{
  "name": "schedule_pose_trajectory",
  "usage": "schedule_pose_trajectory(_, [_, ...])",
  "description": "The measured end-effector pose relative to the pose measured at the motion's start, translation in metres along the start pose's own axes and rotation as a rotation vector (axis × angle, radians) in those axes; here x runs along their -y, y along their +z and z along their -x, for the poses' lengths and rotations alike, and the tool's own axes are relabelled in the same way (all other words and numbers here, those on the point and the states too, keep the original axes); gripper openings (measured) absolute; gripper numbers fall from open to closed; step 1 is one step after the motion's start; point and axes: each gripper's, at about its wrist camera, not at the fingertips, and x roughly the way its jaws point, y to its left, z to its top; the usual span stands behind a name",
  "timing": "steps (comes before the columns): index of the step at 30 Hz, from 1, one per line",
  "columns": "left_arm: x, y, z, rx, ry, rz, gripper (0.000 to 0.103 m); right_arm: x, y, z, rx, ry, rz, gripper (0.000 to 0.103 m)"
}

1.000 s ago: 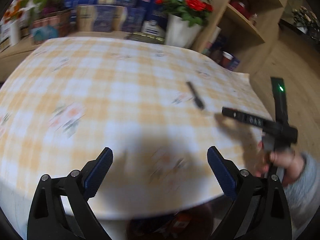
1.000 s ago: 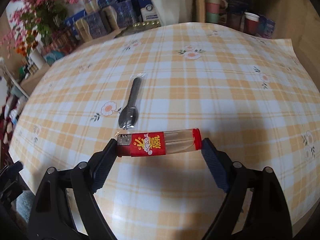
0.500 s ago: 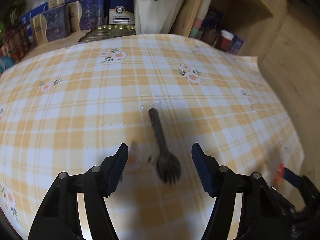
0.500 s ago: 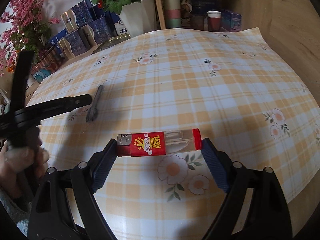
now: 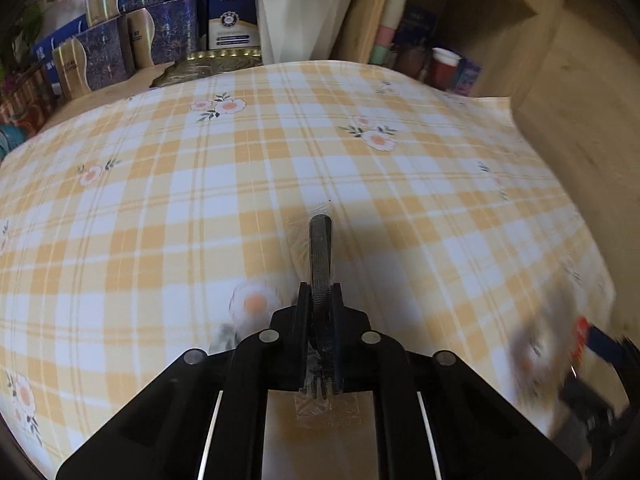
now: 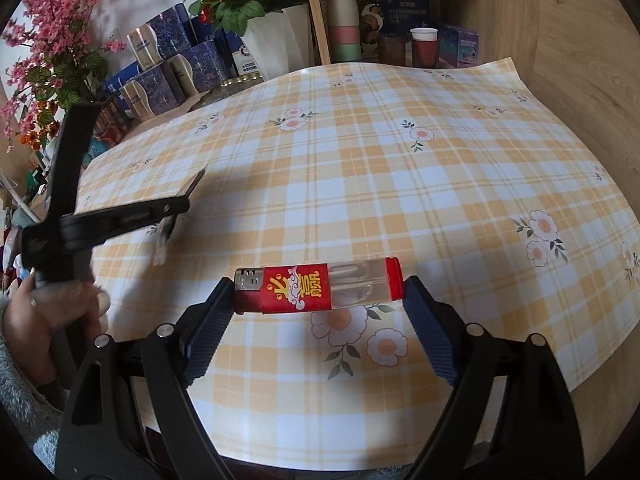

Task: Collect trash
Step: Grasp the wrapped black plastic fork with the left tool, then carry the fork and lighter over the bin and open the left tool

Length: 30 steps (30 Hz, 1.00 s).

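Observation:
A black plastic spork [image 5: 320, 248] in a clear wrapper lies on the yellow checked tablecloth [image 5: 200, 200]. My left gripper [image 5: 320, 292] is closing its jaws on the spork, and the pads press on its neck with the handle pointing away. In the right wrist view the left gripper [image 6: 176, 208] is at the left, held by a hand [image 6: 44, 308], and the spork handle [image 6: 194, 184] sticks out past it. My right gripper [image 6: 318, 286] is shut on a red and clear lighter [image 6: 296, 286], gripped end to end above the table's near edge.
A white flower pot [image 5: 296, 20] and blue boxes [image 5: 168, 28] stand along the far edge. A wooden shelf unit with cups [image 6: 424, 46] rises at the back right. Pink flowers [image 6: 52, 40] are at the far left. A wooden panel [image 6: 580, 60] borders the table's right side.
My left gripper swept across the table to the spork and closed on it. The right gripper shifted right with the lighter still in it.

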Motion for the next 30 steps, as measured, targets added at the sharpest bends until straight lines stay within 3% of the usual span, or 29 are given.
schedule_pose_trajectory(8, [-0.022,-0.04,0.074,0.028,-0.107,0.015,0.01,-0.026,-0.005,0.022,0.022,0.03,0.05,0.084])
schedule_pose_trajectory(18, [-0.03,-0.129,0.16,0.044,-0.237,-0.056,0.01,-0.063,-0.032,0.059,0.032,0.072,0.12,0.084])
schedule_pose_trajectory(25, [-0.011,-0.186,0.174,-0.015,-0.284,-0.164,0.01,-0.076,-0.055,0.076,0.03,0.073,0.153,0.084])
schedule_pose_trajectory(30, [0.006,-0.219,0.157,-0.116,-0.284,-0.255,0.01,-0.079,-0.067,0.085,0.03,0.069,0.166,0.084])
